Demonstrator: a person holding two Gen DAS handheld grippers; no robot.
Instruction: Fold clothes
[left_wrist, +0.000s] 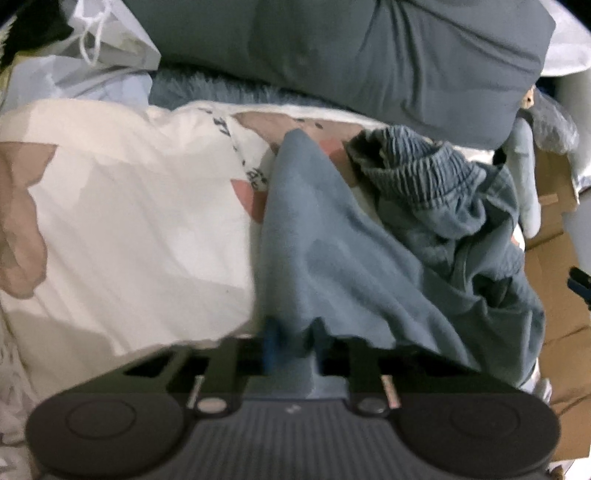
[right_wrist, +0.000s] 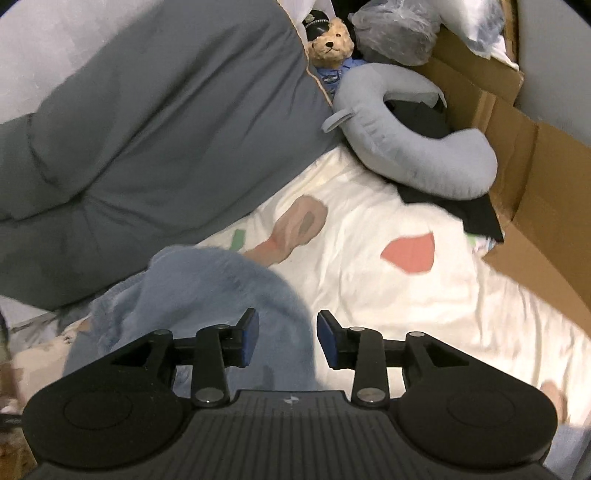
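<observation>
A blue-grey sweatshirt lies crumpled on the white printed bedsheet, its ribbed hem bunched at the far right. My left gripper is shut on a near fold of this garment, and cloth rises from between the pads. In the right wrist view a soft blue-grey cloth lies on the sheet under the left finger. My right gripper stands open over its edge, with nothing pinched between the blue pads.
A dark grey duvet is heaped along the far side. A teddy bear, a grey neck pillow and black cloth lie at the far right. Cardboard boxes border the right edge. A white plastic bag sits far left.
</observation>
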